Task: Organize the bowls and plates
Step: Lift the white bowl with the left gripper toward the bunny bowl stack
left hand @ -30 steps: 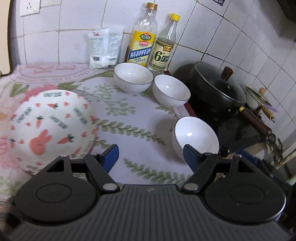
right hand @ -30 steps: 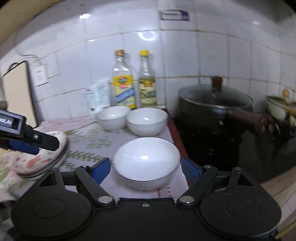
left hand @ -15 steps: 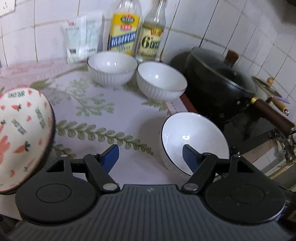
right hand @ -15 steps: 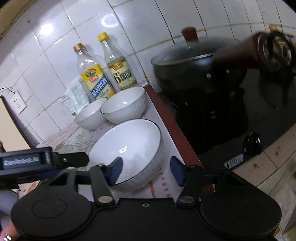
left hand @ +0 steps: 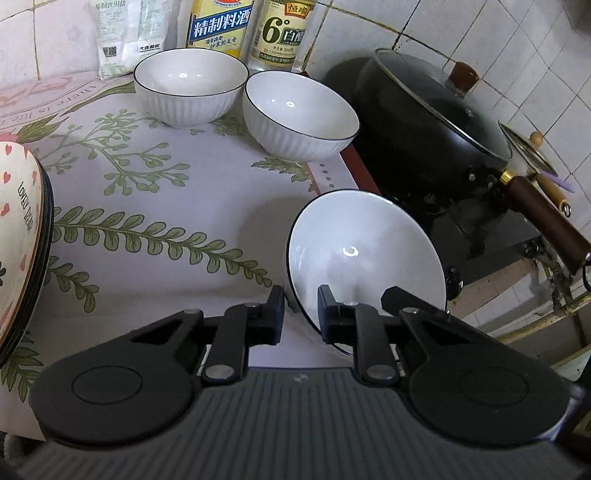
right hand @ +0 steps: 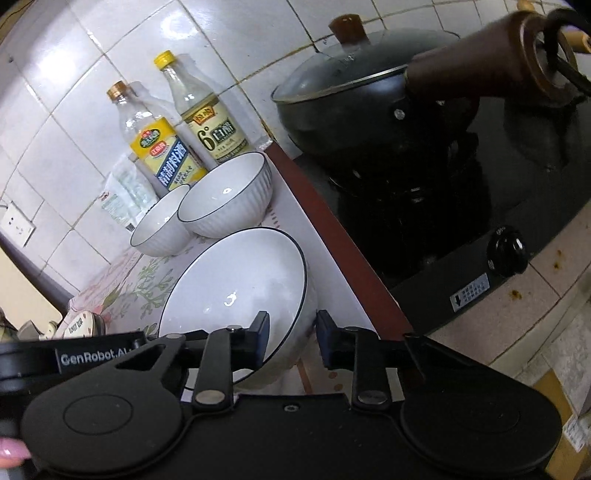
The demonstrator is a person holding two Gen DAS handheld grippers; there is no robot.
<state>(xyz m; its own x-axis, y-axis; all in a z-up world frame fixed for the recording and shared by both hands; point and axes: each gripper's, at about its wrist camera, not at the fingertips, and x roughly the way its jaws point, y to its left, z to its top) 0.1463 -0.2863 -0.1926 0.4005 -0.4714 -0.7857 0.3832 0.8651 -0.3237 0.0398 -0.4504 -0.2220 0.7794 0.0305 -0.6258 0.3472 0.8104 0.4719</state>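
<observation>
In the left view the left gripper (left hand: 301, 314), jaws just closed, pinches the near bowl's (left hand: 364, 254) rim at the counter's stove edge, while in the right view the right gripper (right hand: 290, 341), also closing, clamps the opposite wall of that stiff, glossy, likely slippery and breakable bowl.

Leaf-print tablecloth (left hand: 155, 229): two white bowls (left hand: 190, 86), bottles (left hand: 218, 26).
</observation>
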